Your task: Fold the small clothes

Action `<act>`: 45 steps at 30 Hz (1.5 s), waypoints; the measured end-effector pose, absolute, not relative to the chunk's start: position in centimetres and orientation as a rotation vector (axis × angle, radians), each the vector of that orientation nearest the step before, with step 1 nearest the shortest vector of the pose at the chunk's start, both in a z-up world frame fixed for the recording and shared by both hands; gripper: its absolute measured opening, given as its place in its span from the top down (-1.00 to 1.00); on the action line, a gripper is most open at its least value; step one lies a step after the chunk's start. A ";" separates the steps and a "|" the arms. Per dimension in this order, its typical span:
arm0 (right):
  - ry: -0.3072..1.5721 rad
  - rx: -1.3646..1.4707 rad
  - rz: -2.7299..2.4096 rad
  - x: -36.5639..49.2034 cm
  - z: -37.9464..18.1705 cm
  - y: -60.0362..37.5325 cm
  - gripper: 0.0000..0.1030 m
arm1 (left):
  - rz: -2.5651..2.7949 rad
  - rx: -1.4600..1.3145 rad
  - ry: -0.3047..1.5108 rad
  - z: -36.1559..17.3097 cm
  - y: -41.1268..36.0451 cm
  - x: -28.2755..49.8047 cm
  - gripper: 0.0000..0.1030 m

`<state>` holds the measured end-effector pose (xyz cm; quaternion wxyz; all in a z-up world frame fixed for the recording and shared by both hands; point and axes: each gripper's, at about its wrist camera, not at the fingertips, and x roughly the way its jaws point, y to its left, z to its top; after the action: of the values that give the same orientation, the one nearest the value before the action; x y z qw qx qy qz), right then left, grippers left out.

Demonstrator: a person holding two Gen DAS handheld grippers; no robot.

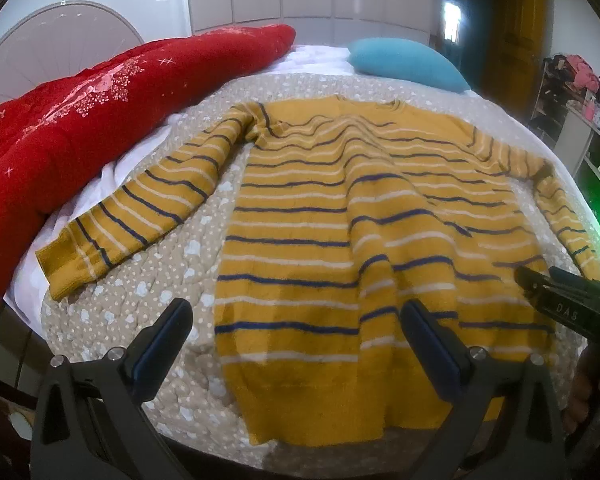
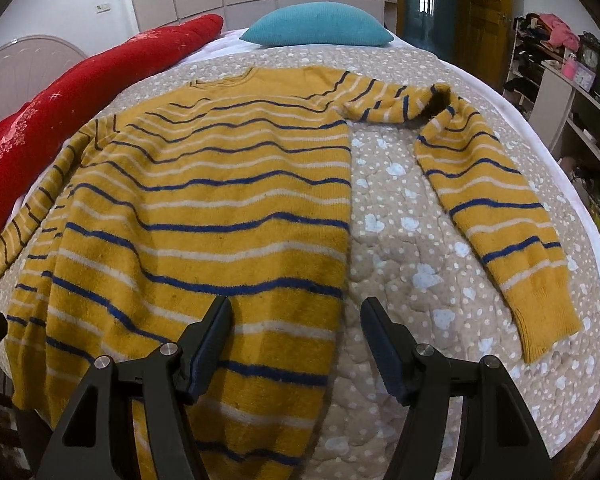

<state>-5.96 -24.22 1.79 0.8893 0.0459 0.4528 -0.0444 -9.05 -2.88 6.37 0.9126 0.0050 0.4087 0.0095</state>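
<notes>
A mustard sweater (image 1: pixel 324 216) (image 2: pixel 204 200) with blue and white stripes lies flat on the bed, collar away from me, both sleeves spread out. My left gripper (image 1: pixel 296 320) hovers open over the sweater's lower left corner; one finger is over the quilt, the other over the knit. My right gripper (image 2: pixel 296 316) stands open above the sweater's lower right edge, its jaws straddling the side seam with nothing pinched. The right gripper (image 1: pixel 556 296) also shows at the right edge of the left wrist view, over the right hem. The right sleeve (image 2: pixel 496 208) bends at the elbow and runs down toward me.
A beige dotted quilt (image 2: pixel 404 248) covers the bed. A red blanket (image 1: pixel 80 120) is rolled along the left side, touching the left sleeve's area. A teal pillow (image 2: pixel 320 26) lies at the head. Shelves with clutter (image 2: pixel 556 60) stand to the right.
</notes>
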 end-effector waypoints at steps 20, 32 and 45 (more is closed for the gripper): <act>0.797 0.377 -0.426 -12.4 4.2 -41.4 -0.43 | -0.012 0.002 0.939 4.8 -4.3 -9.3 -1.00; 0.789 0.312 -0.493 -10.2 6.3 -47.9 0.77 | 0.087 -0.038 0.909 6.6 -0.8 -9.3 -1.00; 0.832 0.258 -0.657 -8.5 7.2 -51.8 0.41 | 0.281 -0.169 0.869 6.8 8.4 -9.0 -1.00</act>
<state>-8.46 -51.76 7.17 0.8548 0.1227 0.3958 -0.3123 -8.97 8.35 6.82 0.8941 -0.0817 0.4190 0.1357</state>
